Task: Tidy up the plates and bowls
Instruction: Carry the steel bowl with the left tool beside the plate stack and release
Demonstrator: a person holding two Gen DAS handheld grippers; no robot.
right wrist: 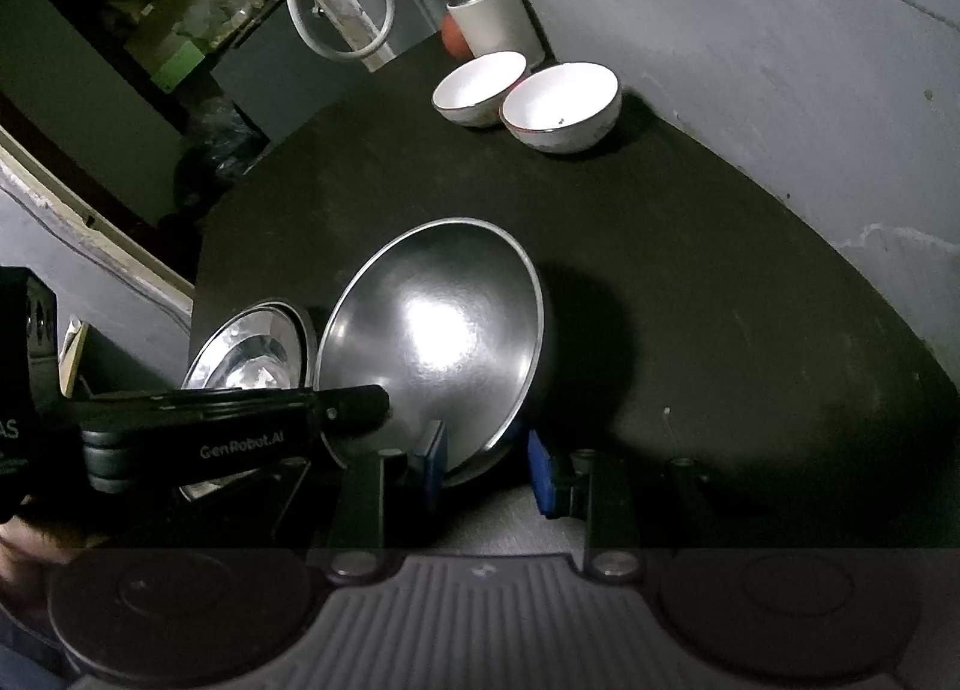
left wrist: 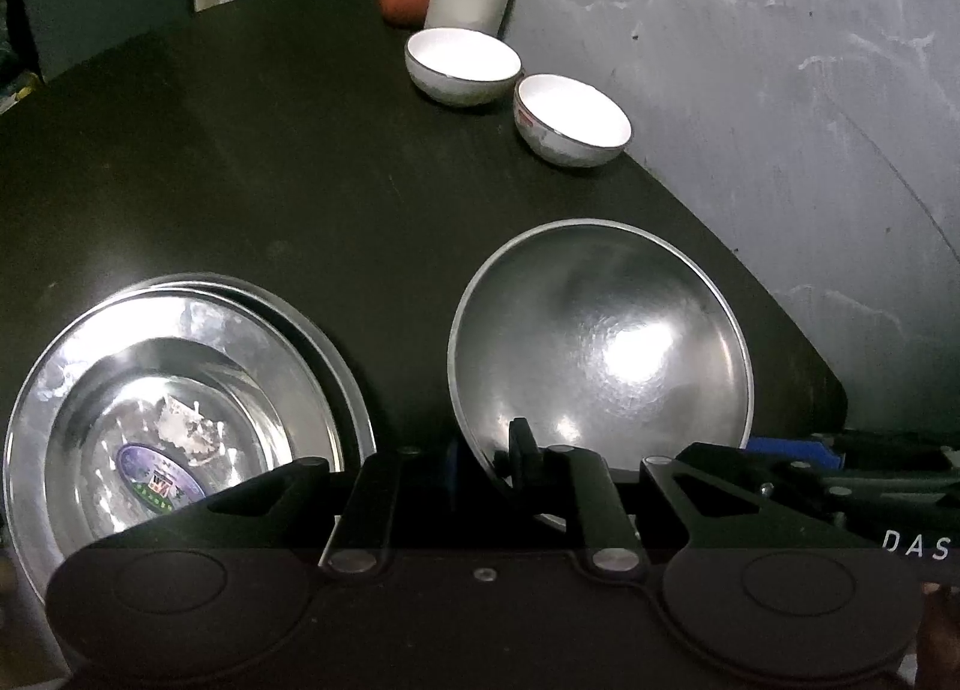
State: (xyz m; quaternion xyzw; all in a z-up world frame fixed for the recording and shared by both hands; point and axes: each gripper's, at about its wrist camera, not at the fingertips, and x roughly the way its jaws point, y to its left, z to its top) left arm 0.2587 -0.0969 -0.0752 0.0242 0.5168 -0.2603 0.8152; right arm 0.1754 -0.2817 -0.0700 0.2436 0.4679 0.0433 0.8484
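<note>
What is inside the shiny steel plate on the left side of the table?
Inside the steel plate a round blue sticker and a torn white label scrap show. The left gripper body covers its near part. A second rim shows beneath.

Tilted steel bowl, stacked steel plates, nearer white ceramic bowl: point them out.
Tilted steel bowl (right wrist: 444,330), right wrist view, inner surface.
Stacked steel plates (left wrist: 90,366), left wrist view, top plate's rim.
Nearer white ceramic bowl (left wrist: 570,111), left wrist view, inside.
</note>
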